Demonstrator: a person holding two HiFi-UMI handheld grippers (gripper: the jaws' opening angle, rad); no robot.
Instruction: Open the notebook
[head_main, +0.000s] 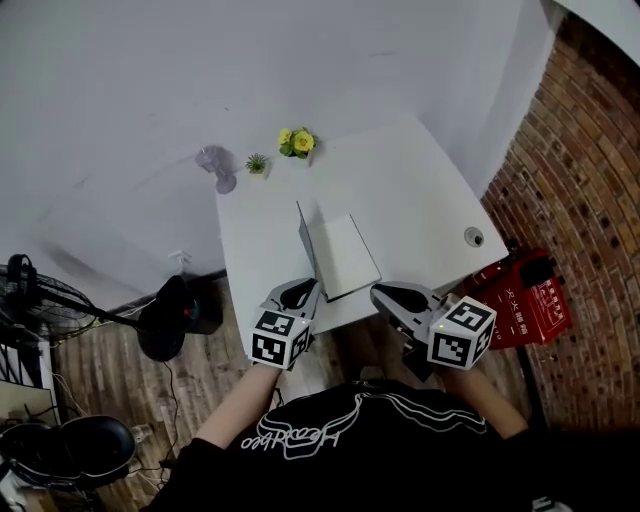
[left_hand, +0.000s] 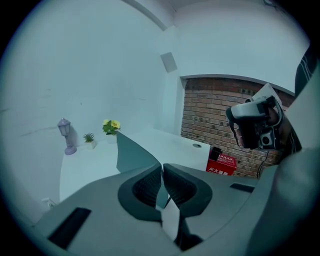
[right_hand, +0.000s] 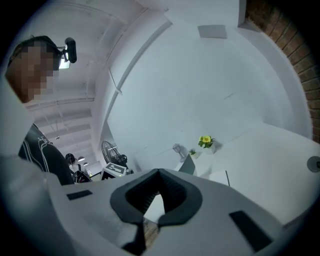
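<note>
White walls and a strip of red brick frame a plain white table (head_main: 420, 190), and on its near half lies the thin grey notebook (head_main: 348, 258). Its grey cover (head_main: 308, 245) is already lifted along the left side and stands roughly upright, while the pale inner page lies flat to the right.

The left gripper (head_main: 297, 292) hangs just off the table's near edge, its jaws together with nothing between them; the raised cover shows only beyond their tips. The right gripper (head_main: 385, 293) hangs beside it at the same edge, jaws likewise met at the tips and empty. Neither touches the notebook.

The opening looks mostly done, but a cover balanced on end may drop back. To finish well, I would bring the left closed tips to the inner face of the cover, low near the hinge, and ease it leftwards until it rests flat. The right tips could press lightly on the bare page so the light book does not slide. Slow, short pushes suit it. The yellow flowers in a white pot (head_main: 297, 143), the small green plant (head_main: 257, 163) and the lilac lantern ornament (head_main: 217, 167) stand well behind, out of the way.
</note>
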